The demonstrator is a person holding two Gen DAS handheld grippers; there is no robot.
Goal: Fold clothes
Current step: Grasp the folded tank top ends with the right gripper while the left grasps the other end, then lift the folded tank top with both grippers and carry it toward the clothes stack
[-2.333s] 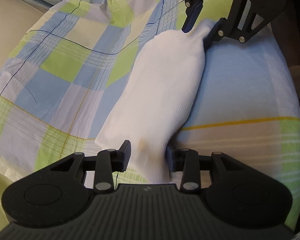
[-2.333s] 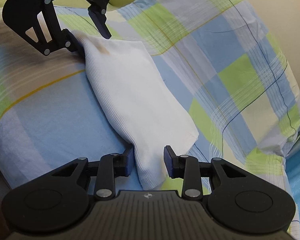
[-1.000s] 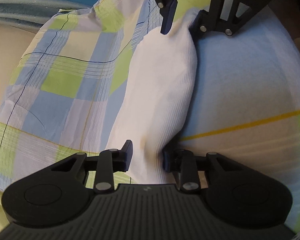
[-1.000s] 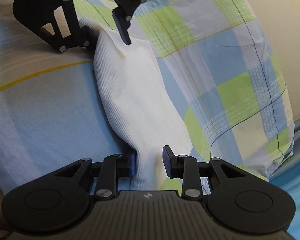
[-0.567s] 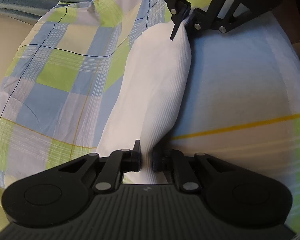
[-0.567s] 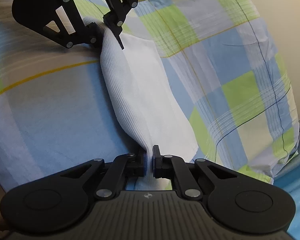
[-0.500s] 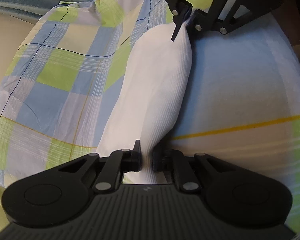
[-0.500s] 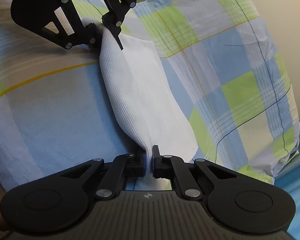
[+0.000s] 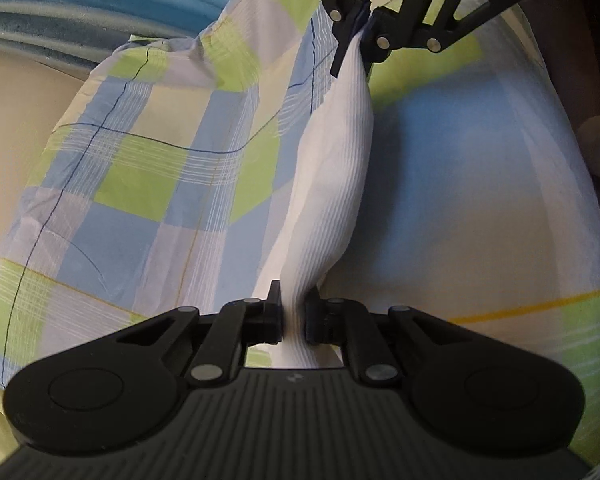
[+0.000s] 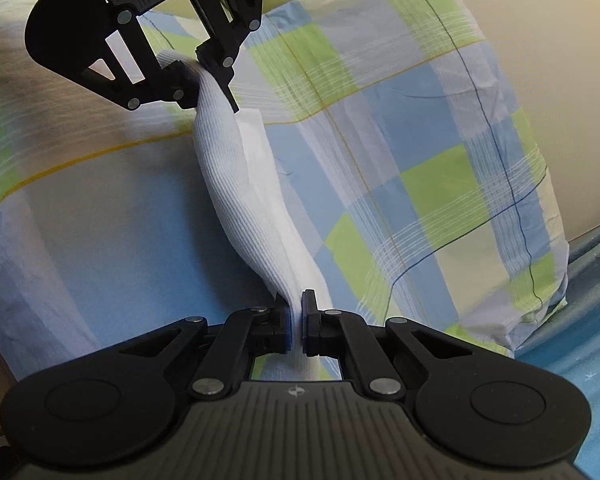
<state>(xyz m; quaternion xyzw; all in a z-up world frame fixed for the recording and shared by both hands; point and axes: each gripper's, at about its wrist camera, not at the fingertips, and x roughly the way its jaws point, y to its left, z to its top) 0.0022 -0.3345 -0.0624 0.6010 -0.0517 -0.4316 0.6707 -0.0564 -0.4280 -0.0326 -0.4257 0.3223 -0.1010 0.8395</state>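
A white ribbed cloth [image 9: 332,184] hangs stretched between my two grippers above a checked sheet. My left gripper [image 9: 293,312] is shut on its near end in the left wrist view, and shows at the top left of the right wrist view as the left gripper [image 10: 210,80]. My right gripper [image 10: 298,320] is shut on the cloth's opposite end, and appears at the top of the left wrist view as the right gripper [image 9: 356,36]. The white cloth [image 10: 248,204] sags and twists slightly along its length.
A blue, green and white checked sheet [image 9: 148,168] covers the bed beneath, rumpled at its edge [image 10: 532,288]. Beyond it lie a cream surface [image 10: 560,80] and a blue patterned mat [image 9: 80,4]. A dark shape [image 9: 596,80] stands at the right.
Both grippers went from open around the cloth's ends to shut on them. They have since lifted the cloth off the sheet, and it now hangs narrow and taut.
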